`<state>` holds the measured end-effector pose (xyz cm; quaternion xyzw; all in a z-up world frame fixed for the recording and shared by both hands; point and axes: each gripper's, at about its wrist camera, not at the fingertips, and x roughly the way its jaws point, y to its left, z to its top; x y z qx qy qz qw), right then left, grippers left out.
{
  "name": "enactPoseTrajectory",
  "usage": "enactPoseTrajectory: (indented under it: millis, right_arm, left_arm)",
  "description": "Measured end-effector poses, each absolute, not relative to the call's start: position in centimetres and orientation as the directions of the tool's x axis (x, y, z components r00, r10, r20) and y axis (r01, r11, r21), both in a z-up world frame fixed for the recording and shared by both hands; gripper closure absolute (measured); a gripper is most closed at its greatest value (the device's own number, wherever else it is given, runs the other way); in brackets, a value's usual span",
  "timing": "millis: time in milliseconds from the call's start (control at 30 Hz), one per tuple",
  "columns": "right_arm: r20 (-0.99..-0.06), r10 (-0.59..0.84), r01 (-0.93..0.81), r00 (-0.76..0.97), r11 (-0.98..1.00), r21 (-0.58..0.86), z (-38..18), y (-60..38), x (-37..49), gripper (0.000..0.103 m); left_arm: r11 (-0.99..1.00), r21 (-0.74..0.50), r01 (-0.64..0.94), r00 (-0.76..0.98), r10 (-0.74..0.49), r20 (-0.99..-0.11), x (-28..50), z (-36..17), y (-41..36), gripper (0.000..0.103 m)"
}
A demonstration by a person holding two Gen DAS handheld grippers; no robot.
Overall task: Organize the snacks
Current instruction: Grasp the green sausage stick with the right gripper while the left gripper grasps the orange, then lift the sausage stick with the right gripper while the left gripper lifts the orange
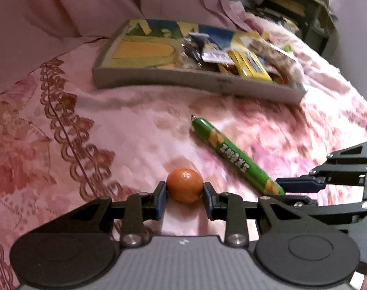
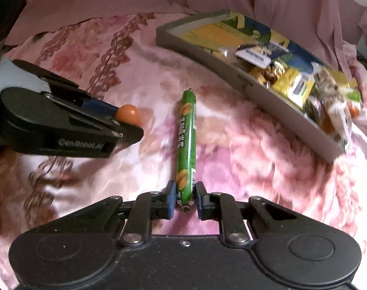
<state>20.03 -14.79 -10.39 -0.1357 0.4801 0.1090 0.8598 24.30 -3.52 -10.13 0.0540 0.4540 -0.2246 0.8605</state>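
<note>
Two grips at once: left gripper (image 1: 184, 192) has its jaws clamped on a small round orange fruit (image 1: 184, 184), right gripper (image 2: 186, 197) is closed on the near end of a long green foil-wrapped sausage stick (image 2: 187, 140). The stick's long axis runs straight out ahead of the right jaws. The shallow grey cardboard tray (image 1: 195, 78), already holding mixed snack packets, lies ahead of both jaws, right of the right pair; right hand looks nearer.

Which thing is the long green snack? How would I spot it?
Find the pink flowery bedspread in front of the grey box of snacks. The green stick lies there, one end in the right gripper. It is long and thin; the orange ball nearby is round.
</note>
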Motion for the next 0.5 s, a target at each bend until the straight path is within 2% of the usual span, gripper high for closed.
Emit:
enactPoseTrajectory:
  millis: [100,267,500]
  right_arm:
    - [-0.856,0.065,-0.314,0.513,0.942,-0.116,-10.5,-14.8,19.1,0.083]
    - [-0.84,0.095,-0.306,0.534,0.948,-0.087,-10.5,-15.0,18.6,0.068]
    - [-0.802,0.112,-0.302,0.586,0.949,-0.088,-10.4,-14.6,19.1,0.058]
  left_arm:
    - [0.899,-0.093,0.429,0.489,-0.318,-0.813,23.4,-10.0,-3.7,0.068]
    - [0.915,-0.108,0.389,0.491,-0.306,-0.816,22.7,-9.8,-3.2,0.068]
    - [0.923,-0.1,0.371,0.502,-0.29,-0.815,22.4,-9.8,-2.9,0.068]
